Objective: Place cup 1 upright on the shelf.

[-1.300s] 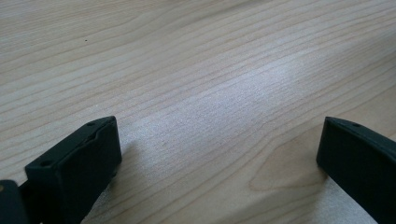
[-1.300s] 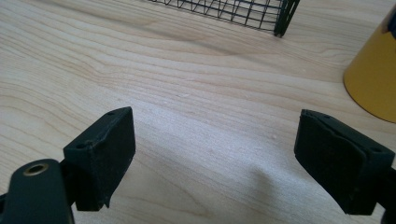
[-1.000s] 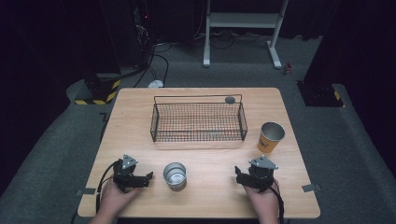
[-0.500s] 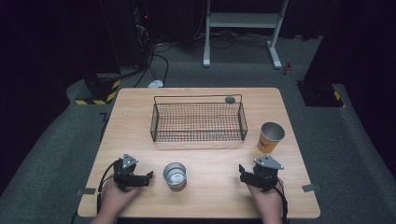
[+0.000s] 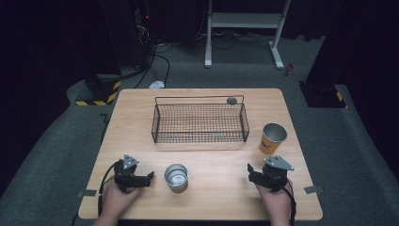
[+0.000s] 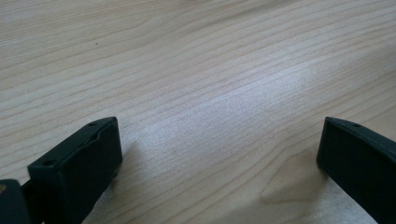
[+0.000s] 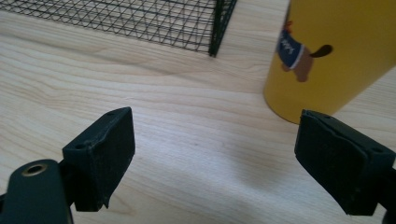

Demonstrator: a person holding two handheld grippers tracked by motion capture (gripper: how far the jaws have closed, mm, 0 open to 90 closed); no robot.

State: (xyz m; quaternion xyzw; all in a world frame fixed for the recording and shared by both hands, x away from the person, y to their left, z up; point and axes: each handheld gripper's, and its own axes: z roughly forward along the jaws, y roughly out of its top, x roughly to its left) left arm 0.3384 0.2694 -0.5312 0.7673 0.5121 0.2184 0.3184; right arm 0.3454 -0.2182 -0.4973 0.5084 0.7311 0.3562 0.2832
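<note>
Yellow cup (image 7: 327, 56): upright, just ahead of the right gripper (image 7: 215, 158), toward its right jaw; cartoon print on the wall, lettering unreadable. Jaws wide apart, empty. Wire basket (image 7: 140, 18): ahead-left. Left gripper (image 6: 219, 158): spread wide, empty, over bare table (image 6: 210, 70); steel cup (image 5: 176, 176) beside it.

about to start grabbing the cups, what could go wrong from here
The yellow cup stands close beside the open right gripper, off to one side of its jaws; a straight push forward could clip and tip it. The metal cup is light-looking and open-topped, so the left gripper, nearing from the side, may shove it away. Either cup could also catch the wire basket rim.
</note>
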